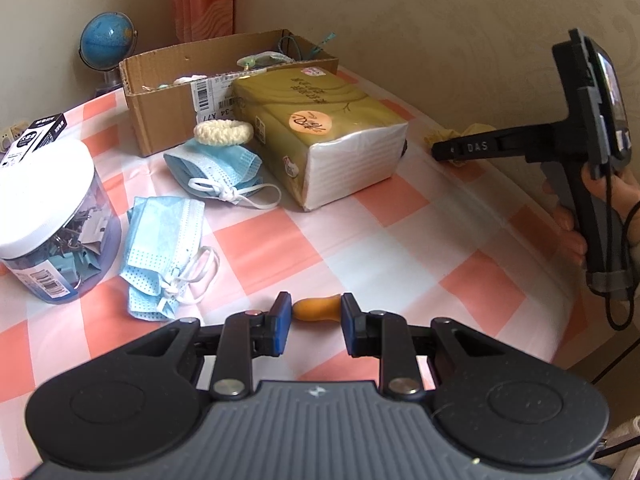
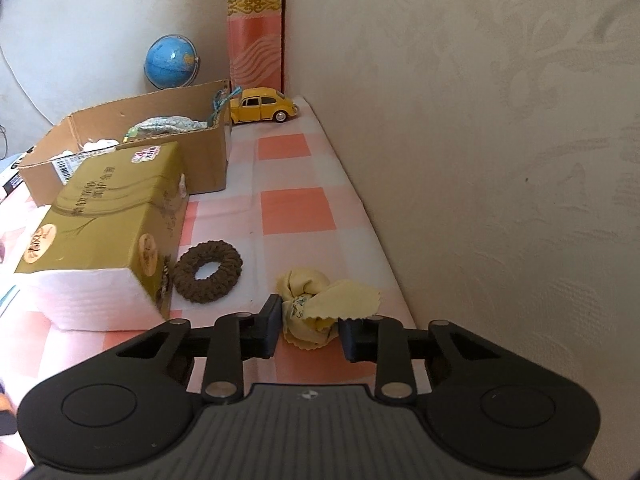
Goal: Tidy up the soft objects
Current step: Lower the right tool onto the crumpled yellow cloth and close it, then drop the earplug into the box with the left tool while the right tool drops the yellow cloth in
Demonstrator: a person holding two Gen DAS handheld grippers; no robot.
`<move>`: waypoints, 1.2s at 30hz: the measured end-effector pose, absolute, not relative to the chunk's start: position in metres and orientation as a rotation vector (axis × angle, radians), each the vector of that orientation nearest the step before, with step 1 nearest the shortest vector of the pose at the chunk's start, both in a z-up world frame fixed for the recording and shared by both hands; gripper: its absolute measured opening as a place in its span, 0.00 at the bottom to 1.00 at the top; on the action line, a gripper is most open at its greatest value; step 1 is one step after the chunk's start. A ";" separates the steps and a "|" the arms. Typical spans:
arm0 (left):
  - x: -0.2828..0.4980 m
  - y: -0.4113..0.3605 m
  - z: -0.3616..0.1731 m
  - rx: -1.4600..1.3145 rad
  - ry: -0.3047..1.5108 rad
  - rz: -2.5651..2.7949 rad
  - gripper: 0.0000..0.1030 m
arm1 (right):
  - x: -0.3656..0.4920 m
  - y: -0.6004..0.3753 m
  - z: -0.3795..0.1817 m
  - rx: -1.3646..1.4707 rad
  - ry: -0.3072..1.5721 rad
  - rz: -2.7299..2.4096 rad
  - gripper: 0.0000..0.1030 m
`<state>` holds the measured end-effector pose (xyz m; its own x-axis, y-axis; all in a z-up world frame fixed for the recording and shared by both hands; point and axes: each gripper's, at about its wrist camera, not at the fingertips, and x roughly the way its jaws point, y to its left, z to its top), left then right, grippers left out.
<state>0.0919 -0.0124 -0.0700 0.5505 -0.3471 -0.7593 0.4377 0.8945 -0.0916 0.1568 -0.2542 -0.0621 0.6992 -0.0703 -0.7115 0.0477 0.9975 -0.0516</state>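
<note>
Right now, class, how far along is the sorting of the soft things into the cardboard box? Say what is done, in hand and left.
Done: a few soft items already lie in the cardboard box. In hand: the right tongs straddle the yellow cloth by the wall; the left tongs grip a small orange object. Left: two blue face masks, the cream scrunchie and the brown scrunchie remain on the table.

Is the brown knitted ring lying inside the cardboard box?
No, the brown knitted ring lies on the checked tablecloth beside the tissue pack, in front of the cardboard box.
</note>
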 end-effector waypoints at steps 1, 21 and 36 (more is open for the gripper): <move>0.091 -0.013 -0.069 0.117 0.869 -0.464 0.24 | 0.154 -0.254 -0.060 -0.030 0.791 -0.063 0.33; 0.092 -0.006 -0.010 0.206 0.799 -0.530 0.24 | 0.107 -0.229 0.004 -0.056 0.728 0.145 0.33; 0.188 -0.003 0.037 0.223 0.687 -0.475 0.24 | 0.121 -0.200 0.034 -0.100 0.672 0.267 0.33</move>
<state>0.1879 -0.0033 0.0368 0.6726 -0.3461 -0.6540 0.4898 0.8708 0.0428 0.1214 -0.1998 0.0343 0.7499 0.2119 -0.6267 -0.2761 0.9611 -0.0053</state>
